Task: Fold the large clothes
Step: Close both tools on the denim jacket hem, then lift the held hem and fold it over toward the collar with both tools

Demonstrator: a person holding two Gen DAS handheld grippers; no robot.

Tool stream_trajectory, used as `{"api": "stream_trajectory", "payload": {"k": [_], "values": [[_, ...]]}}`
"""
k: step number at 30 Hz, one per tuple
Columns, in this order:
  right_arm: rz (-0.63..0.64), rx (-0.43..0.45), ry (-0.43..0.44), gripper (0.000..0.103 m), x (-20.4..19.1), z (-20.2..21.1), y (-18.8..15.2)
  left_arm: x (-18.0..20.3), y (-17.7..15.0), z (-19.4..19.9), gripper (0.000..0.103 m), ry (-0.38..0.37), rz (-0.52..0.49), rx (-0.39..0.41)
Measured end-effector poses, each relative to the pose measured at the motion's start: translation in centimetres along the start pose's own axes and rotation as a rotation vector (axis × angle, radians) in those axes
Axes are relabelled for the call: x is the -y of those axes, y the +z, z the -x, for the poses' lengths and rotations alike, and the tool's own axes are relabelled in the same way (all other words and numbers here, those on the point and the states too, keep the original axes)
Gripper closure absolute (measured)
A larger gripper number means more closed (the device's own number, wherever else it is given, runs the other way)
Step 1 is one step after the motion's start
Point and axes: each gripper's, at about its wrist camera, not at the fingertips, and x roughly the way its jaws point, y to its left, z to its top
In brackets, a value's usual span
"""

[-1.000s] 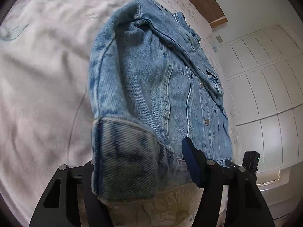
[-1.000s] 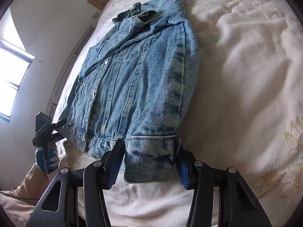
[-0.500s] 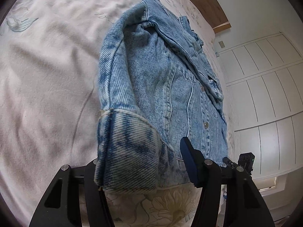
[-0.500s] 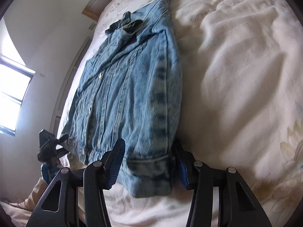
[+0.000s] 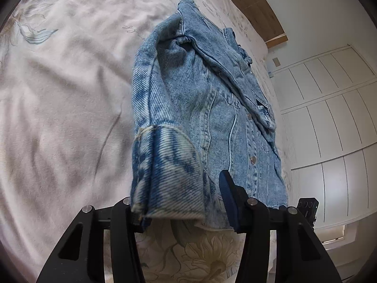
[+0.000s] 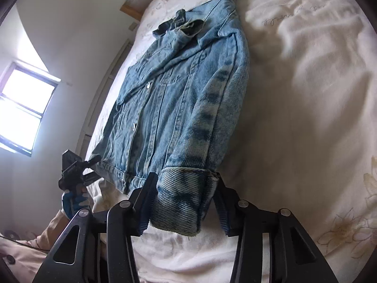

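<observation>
A light blue denim jacket [image 5: 212, 108] lies front up on the bed, sleeves laid along its sides; it also shows in the right wrist view [image 6: 174, 99]. My left gripper [image 5: 181, 210] straddles the turned-up cuff [image 5: 167, 174] of one sleeve, jaws wide apart, the left finger hidden behind the cuff. My right gripper [image 6: 186, 202] straddles the other sleeve's cuff [image 6: 181, 200], fingers spread at either side of it. The left gripper also shows in the right wrist view [image 6: 73, 167], at the jacket's hem corner.
The bed is covered with a cream floral bedspread [image 5: 59, 118], wrinkled around the jacket. A wooden headboard [image 5: 254, 4] stands beyond the collar. White panelled wardrobe doors [image 5: 329, 108] are to one side, a bright window [image 6: 21, 108] to the other.
Both grippers have pulled back and risen slightly along the sleeves; the cuffs have lifted a little between the open fingers. The jacket body has stayed in place.
</observation>
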Motion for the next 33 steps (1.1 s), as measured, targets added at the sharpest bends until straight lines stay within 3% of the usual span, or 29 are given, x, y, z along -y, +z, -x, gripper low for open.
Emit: {"api": "stream_trajectory", "payload": {"k": [6,10,13,20,27,33], "values": [[-0.025,-0.034,-0.06,0.068,1.0,-0.6,-0.4,0.0,-0.6,0.1,0.074,0.078,-0.007,-0.002],[-0.045,-0.052,-0.02,0.069,1.3,-1.1,-0.7,0.3,-0.7,-0.2,0.075,0.093,0.007,0.007],[-0.009,-0.081,-0.049,0.069,0.7,-1.8,-1.0,0.5,-0.9,-0.4,0.076,0.098,0.018,0.018],[-0.008,-0.036,-0.049,0.085,0.1,-1.3,-1.2,1.1,-0.9,0.3,0.082,0.104,0.015,0.049],[0.016,0.05,-0.021,0.087,-1.6,0.3,-0.1,2.0,0.7,2.1,0.093,0.041,0.039,0.125],[0.017,0.161,0.046,0.088,-3.2,2.4,1.7,4.2,2.9,3.1,0.094,-0.015,0.003,0.166]]}}
